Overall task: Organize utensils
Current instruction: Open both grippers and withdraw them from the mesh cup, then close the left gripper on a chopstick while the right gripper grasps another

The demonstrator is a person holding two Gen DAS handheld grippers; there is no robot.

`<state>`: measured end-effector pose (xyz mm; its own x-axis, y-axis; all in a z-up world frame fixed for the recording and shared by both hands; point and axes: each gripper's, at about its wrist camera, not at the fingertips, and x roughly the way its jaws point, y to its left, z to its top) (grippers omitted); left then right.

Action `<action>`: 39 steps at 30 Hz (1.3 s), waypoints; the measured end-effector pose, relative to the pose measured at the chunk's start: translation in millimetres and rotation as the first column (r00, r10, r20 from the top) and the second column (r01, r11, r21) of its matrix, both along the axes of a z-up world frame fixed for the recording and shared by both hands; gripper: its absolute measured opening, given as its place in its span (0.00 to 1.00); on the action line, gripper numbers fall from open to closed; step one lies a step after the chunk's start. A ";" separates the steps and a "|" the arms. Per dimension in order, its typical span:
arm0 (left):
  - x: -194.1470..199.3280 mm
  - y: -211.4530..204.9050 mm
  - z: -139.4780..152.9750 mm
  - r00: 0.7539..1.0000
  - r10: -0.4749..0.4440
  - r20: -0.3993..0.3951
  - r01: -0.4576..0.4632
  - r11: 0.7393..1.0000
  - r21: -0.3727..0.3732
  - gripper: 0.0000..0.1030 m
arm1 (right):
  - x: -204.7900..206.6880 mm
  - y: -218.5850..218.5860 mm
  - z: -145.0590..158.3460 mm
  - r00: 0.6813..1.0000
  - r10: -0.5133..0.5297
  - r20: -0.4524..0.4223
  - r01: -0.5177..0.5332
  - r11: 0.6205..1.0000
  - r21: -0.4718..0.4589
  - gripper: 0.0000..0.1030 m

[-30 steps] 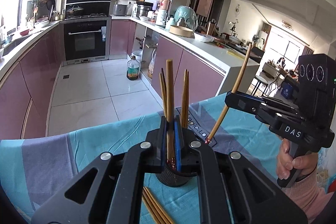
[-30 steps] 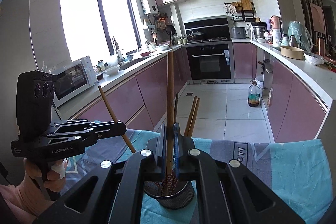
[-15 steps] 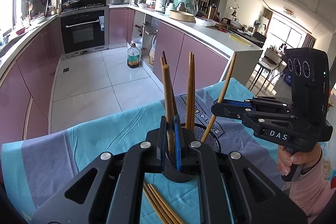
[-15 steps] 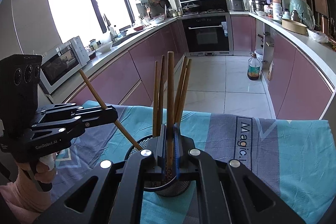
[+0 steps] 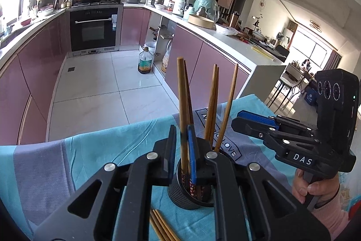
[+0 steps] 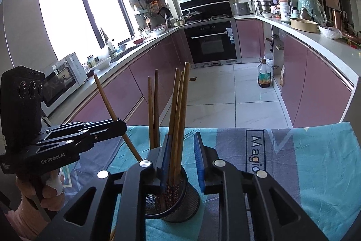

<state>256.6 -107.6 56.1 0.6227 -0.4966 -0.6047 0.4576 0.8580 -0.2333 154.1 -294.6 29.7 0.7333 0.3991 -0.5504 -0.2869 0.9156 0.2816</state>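
Chopsticks [image 6: 178,119], brown, seemingly wooden

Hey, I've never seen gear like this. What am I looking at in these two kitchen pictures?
A person holds a black tool in each hand; each ends in two-fingered tongs, with a camera looking along them. One picture comes from the left tongs, the other from the right tongs. A blue-grey cloth carries a black mesh cup of wooden chopsticks, with loose chopsticks lying beside it. The left tongs pinch one chopstick whose lower end sits in the cup; the right tongs are open, gripping nothing.
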 end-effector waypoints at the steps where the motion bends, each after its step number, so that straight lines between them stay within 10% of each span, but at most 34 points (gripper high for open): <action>1: -0.8 0.7 0.1 1.000 0.003 0.002 -0.003 1.000 -0.004 0.09 | -0.9 -0.2 -0.3 1.000 -0.004 0.002 0.004 1.000 0.001 0.21; 15: -18.5 10.3 2.7 0.998 0.034 0.061 -0.033 0.999 -0.022 0.12 | -24.6 2.9 -1.5 0.999 0.018 0.038 -0.018 1.000 0.014 0.27; 25: -77.4 50.4 1.4 0.985 0.085 0.150 -0.086 0.996 -0.005 0.37 | -69.9 33.4 -11.4 0.985 0.162 0.054 -0.161 0.987 -0.029 0.38; 39: -129.9 91.0 -104.7 0.989 0.112 -0.092 -0.107 0.993 0.058 0.40 | -92.5 101.5 -103.2 0.954 0.238 -0.180 -0.262 0.957 -0.126 0.39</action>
